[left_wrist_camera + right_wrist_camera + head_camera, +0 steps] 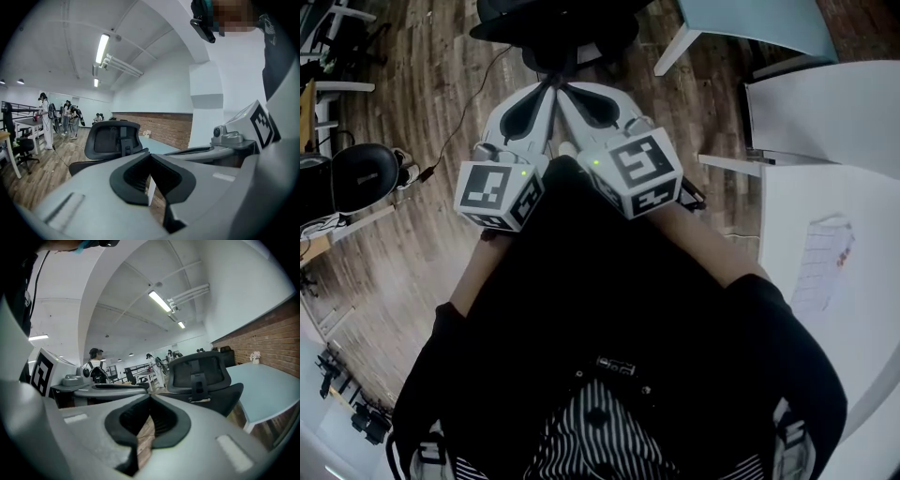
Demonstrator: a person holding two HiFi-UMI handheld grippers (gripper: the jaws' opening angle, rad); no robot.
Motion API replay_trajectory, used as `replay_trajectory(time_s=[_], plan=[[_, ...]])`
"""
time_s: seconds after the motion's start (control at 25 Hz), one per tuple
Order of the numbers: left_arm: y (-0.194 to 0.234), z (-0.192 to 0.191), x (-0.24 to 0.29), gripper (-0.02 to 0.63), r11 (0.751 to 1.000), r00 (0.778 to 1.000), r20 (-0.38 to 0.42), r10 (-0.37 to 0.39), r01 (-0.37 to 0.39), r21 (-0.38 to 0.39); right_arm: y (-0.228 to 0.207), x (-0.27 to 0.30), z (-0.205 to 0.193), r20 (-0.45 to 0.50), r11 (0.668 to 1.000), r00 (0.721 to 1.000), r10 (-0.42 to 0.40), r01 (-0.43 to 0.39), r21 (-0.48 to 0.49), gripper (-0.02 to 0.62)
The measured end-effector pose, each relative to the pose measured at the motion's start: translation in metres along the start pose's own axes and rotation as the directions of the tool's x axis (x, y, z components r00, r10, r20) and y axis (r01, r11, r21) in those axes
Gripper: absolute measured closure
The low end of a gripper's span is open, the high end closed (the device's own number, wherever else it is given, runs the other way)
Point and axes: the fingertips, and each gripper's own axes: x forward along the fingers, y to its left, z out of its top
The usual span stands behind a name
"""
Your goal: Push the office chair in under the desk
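Observation:
The black office chair [553,28] stands on the wood floor at the top of the head view, just left of the light blue desk [759,23]. It is apart from the desk, with its back toward me. My left gripper [547,90] and right gripper [563,90] are held side by side in front of my body. Both are shut and empty, and their tips point at the chair a short way off. The chair's backrest [112,140] shows beyond the shut left gripper [150,154]. In the right gripper view the chair [199,373] stands beside the desk top [267,390].
White tables [825,112] fill the right side. Another black chair [366,173] and a cable [464,122] lie on the floor at left. Several people [47,122] stand far back in the room near other desks.

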Motion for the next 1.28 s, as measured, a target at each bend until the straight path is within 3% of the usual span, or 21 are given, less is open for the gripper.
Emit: replay_trajectory(time_s=[0.4,1.0,1.12,1.28], plan=[[0.043,0.014,0.031,0.606,1.0,0.999,0.018,-0.027,0.027,-0.005,-0.022,0.048,0.021,-0.002,0.999,1.0,-0.011,0.011,-0.036,0.597],[0.14,0.073,0.114,0.606,0.995,0.995,0.047,-0.087,0.084,0.047,-0.085,0.158,0.102,0.029,0.994,0.997,-0.075,0.077,-0.082,0.597],[0.154,0.078,0.124,0.606,0.994,0.994,0.062,-0.092,0.087,0.073,-0.089,0.17,0.109,0.032,0.991,0.997,-0.077,0.08,-0.11,0.597],[0.166,0.074,0.135,0.606,0.994,0.993,0.056,-0.101,0.099,0.05,-0.101,0.185,0.108,0.02,0.989,0.995,-0.094,0.096,-0.114,0.597]])
